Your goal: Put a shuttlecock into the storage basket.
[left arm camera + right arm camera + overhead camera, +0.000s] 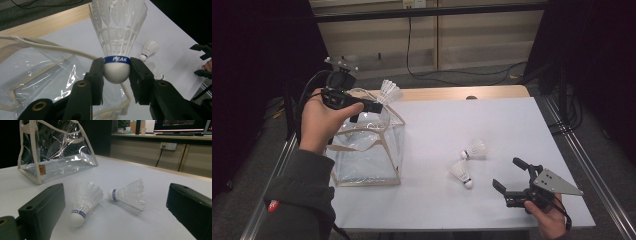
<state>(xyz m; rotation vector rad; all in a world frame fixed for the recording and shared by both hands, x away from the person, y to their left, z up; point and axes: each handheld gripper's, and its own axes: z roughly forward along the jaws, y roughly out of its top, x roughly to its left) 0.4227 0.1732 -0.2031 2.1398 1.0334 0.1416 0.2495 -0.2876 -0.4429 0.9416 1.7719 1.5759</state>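
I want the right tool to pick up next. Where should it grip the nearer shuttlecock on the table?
Grip the nearer shuttlecock by its round white cork, which points toward the right tool. Come in low from that end, jaws either side: the cork is firm, the feather skirt fragile.

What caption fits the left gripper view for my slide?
Left gripper pinches a shuttlecock by its cork above the clear bag.
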